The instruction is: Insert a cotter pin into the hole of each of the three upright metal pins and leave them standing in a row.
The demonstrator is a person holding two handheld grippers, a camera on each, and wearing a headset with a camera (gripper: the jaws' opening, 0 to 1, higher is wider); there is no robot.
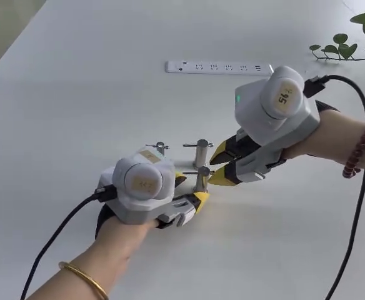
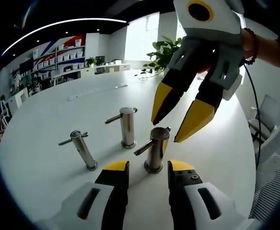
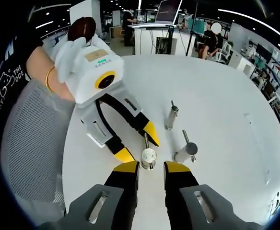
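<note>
Three upright metal pins stand close together on the white table (image 1: pixel 76 112). The far left pin (image 1: pixel 160 149) (image 2: pixel 82 151), the far right pin (image 1: pixel 202 150) (image 2: pixel 127 127) and the near pin (image 1: pixel 201 179) (image 2: pixel 155 149) (image 3: pixel 148 156) each carry a cotter pin crosswise near the top. My left gripper (image 1: pixel 192 189) (image 2: pixel 147 167) is open, its yellow tips on either side of the near pin's base. From the opposite side, my right gripper (image 1: pixel 215 170) (image 3: pixel 152 166) (image 2: pixel 178 117) is open around that pin's top. Neither is visibly clamped on it.
A white power strip (image 1: pixel 219 67) lies at the back of the table. A leafy plant (image 1: pixel 351 44) trails in at the far right corner. A black cable (image 1: pixel 357 206) runs from each gripper towards the near edge. Bare tabletop stretches left of the pins.
</note>
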